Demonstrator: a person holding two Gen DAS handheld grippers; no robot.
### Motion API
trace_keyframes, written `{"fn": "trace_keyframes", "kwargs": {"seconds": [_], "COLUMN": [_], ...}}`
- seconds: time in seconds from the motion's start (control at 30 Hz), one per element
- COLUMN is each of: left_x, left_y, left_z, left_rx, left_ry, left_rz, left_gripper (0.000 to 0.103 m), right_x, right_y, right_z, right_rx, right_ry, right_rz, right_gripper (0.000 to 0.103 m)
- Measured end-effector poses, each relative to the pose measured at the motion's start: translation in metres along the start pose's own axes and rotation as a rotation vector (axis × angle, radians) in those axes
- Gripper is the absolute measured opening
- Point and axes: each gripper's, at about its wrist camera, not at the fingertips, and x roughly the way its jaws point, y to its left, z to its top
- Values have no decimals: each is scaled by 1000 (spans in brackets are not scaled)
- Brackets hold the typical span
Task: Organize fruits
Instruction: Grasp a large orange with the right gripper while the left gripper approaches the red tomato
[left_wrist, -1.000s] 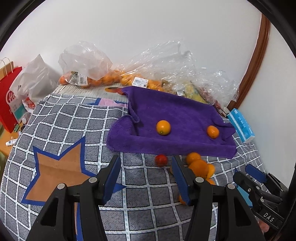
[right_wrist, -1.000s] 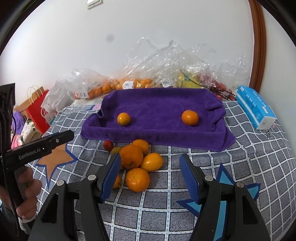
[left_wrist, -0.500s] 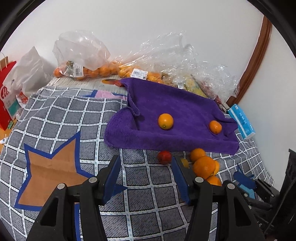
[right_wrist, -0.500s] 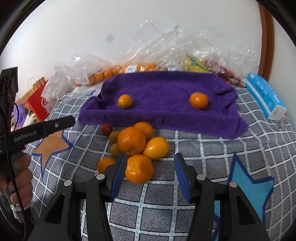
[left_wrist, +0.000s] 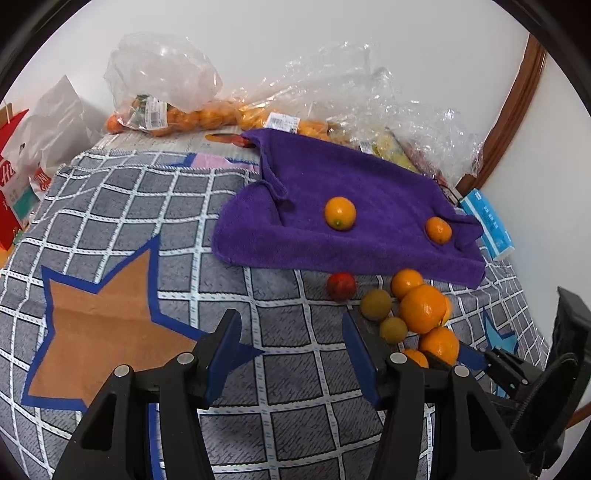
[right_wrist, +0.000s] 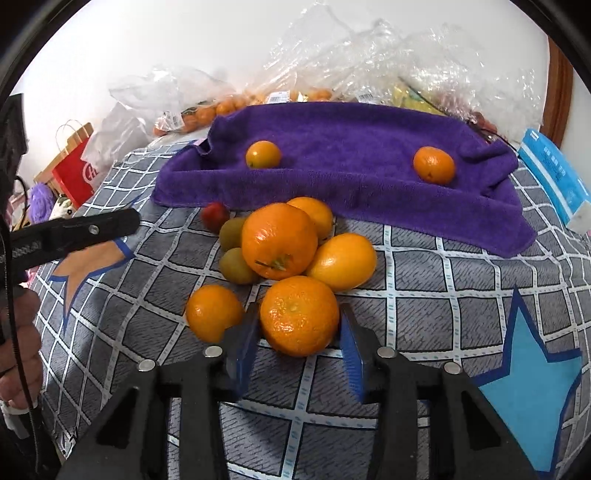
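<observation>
A pile of oranges, two greenish fruits (right_wrist: 238, 266) and a small red fruit (right_wrist: 214, 216) lies on the checked cloth in front of a purple towel (right_wrist: 351, 129). Two small oranges (right_wrist: 263, 154) (right_wrist: 434, 165) rest on the towel. My right gripper (right_wrist: 299, 326) is closing on the nearest orange (right_wrist: 299, 314), and its blue pads touch the fruit's two sides. In the left wrist view that orange (left_wrist: 439, 343) sits at the near end of the pile. My left gripper (left_wrist: 291, 332) hovers open over the cloth left of the pile, with nothing between its fingers.
Clear plastic bags of fruit (left_wrist: 166, 110) line the wall behind the towel. A blue tissue pack (right_wrist: 554, 173) lies at the right edge, and a red paper bag (right_wrist: 74, 173) stands at the left. A person's hand (right_wrist: 18, 350) holds the left gripper's handle.
The right gripper has come down to the pile and its jaws have narrowed around the nearest orange. The left gripper has sunk a little and stayed open.
</observation>
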Motion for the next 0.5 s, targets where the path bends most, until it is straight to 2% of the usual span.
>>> {"fn": "trace_keyframes", "kwargs": {"seconds": [0.13,0.43,0.5], "left_x": [8,27,30], "left_y": [-9,-29,-31], "left_z": [-1,8,12], "left_rx": [7,22,24], "left_ry": [16,20,23], "left_rz": [-3,18,21], "left_gripper": [54,53,47], "right_x": [-13,-42,-43], "right_y": [-8,-44,-50], "right_z": [-3,-6,-5], "right_rx": [11,20,14], "right_ry": [-26,-91,-101], "right_rz": [6,-64,-87], "right_gripper": [40,40,40]}}
